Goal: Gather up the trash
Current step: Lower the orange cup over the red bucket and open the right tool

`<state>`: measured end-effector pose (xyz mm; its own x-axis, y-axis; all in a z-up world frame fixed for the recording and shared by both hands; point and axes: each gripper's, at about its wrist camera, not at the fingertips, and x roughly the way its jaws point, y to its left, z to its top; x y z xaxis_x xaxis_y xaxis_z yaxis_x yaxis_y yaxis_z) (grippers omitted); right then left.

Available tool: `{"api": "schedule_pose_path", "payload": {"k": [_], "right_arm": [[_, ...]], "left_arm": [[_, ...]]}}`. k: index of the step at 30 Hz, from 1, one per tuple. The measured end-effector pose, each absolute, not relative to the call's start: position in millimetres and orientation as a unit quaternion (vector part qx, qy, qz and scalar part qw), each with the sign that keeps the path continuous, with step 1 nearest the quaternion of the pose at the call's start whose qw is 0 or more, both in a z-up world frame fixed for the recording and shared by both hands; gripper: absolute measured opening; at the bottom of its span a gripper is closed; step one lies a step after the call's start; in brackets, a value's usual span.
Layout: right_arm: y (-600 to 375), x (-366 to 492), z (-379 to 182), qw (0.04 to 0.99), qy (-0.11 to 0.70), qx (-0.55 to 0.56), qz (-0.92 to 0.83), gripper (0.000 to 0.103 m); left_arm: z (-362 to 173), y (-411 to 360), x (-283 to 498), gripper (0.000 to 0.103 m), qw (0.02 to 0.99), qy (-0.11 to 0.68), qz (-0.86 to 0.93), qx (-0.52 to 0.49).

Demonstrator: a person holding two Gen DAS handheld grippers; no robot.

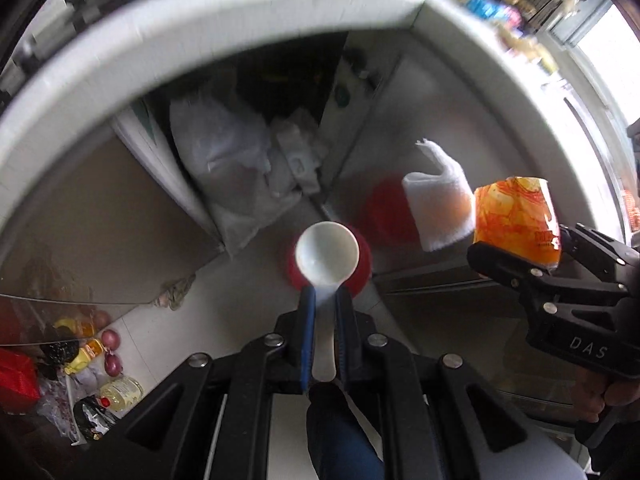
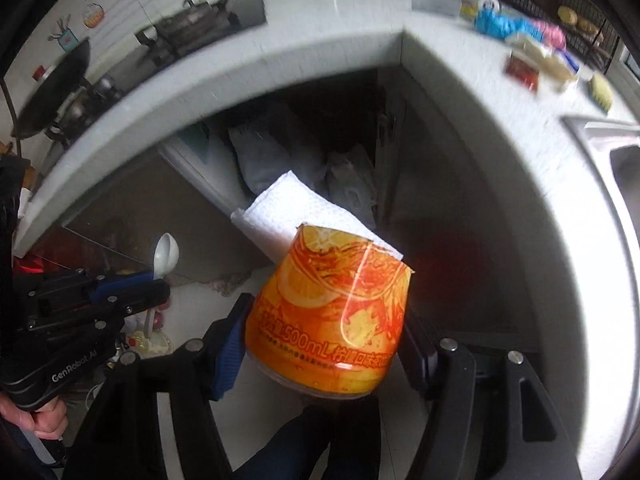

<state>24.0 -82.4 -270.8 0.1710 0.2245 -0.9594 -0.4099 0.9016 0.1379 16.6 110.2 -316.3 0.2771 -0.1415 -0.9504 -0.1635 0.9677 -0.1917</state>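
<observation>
left gripper [image 1: 324, 300]: fingers pressed together on the handle of a white plastic spoon [image 1: 326, 254], bowl pointing forward and out past the tips. held by the handle so the bowl end leads, likely so it can drop away cleanly on release.

right gripper [image 2: 324, 344]: pinching an orange cut-off drink bottle [image 2: 332, 308] across its lower body, open cut edge facing away. a folded white paper towel [image 2: 296, 216] sticks out of that open end, so the bottle serves as a carrier and two scraps travel in one grip. in the left wrist view the same bottle and towel sit to the right of the spoon, the two grippers side by side and apart.

beyond the spoon, low on the floor, a red round thing [image 1: 356, 264] shows behind the bowl. probably the trash bin, but blur and the spoon hide its rim, so i cannot say for sure.

farther: open cupboard under the white counter [image 2: 344, 28], stuffed with pale plastic bags [image 1: 228, 168]. both loads look aimed down at the red thing, not yet let go.
</observation>
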Motion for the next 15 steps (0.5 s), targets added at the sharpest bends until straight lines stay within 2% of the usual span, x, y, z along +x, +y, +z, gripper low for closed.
{"api": "schedule_pose_path", "payload": {"k": [15], "right_arm": [[-102,43,-482,0.749,0.643,-0.08,0.142,0.063]], "left_arm": [[-513,107,50,0.009,0.757,0.631,-0.02,-0.166]]}}
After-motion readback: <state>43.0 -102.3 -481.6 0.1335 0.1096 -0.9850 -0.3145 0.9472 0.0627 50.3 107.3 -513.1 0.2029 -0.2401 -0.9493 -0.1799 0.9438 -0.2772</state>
